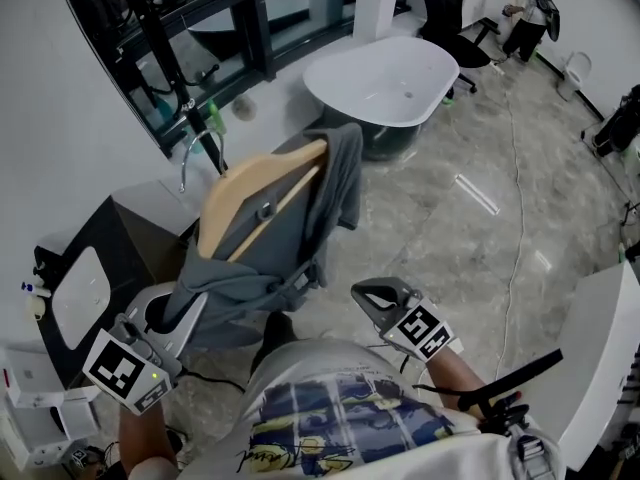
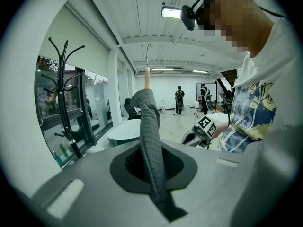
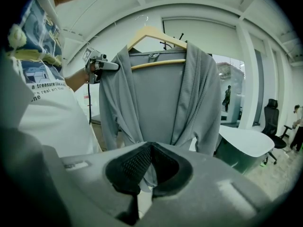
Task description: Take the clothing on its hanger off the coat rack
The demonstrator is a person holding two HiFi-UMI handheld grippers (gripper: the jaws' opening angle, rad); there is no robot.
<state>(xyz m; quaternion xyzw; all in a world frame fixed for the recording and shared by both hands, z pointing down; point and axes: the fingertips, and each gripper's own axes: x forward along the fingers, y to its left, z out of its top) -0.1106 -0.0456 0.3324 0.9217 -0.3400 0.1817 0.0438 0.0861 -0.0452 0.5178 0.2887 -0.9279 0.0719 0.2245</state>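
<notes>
A grey cardigan (image 1: 262,260) hangs on a wooden hanger (image 1: 258,183) in front of me. The hanger's metal hook is free in the air, apart from the black coat rack (image 1: 165,48). My left gripper (image 1: 176,313) is shut on the cardigan's shoulder edge, and in the left gripper view the fabric (image 2: 151,141) runs up from the jaws (image 2: 158,178) to the hanger's end (image 2: 147,77). My right gripper (image 1: 376,294) is shut and empty, a little right of the garment. In the right gripper view the cardigan (image 3: 156,103) hangs beyond its jaws (image 3: 147,167), with the left gripper (image 3: 111,66) at its shoulder.
A white bathtub (image 1: 385,78) stands beyond the garment. The coat rack (image 2: 65,93) is by the dark window at left. A black cabinet with a white basin (image 1: 85,288) is at lower left, an office chair (image 1: 450,13) and a person (image 1: 525,18) far back, a white counter (image 1: 600,338) at right.
</notes>
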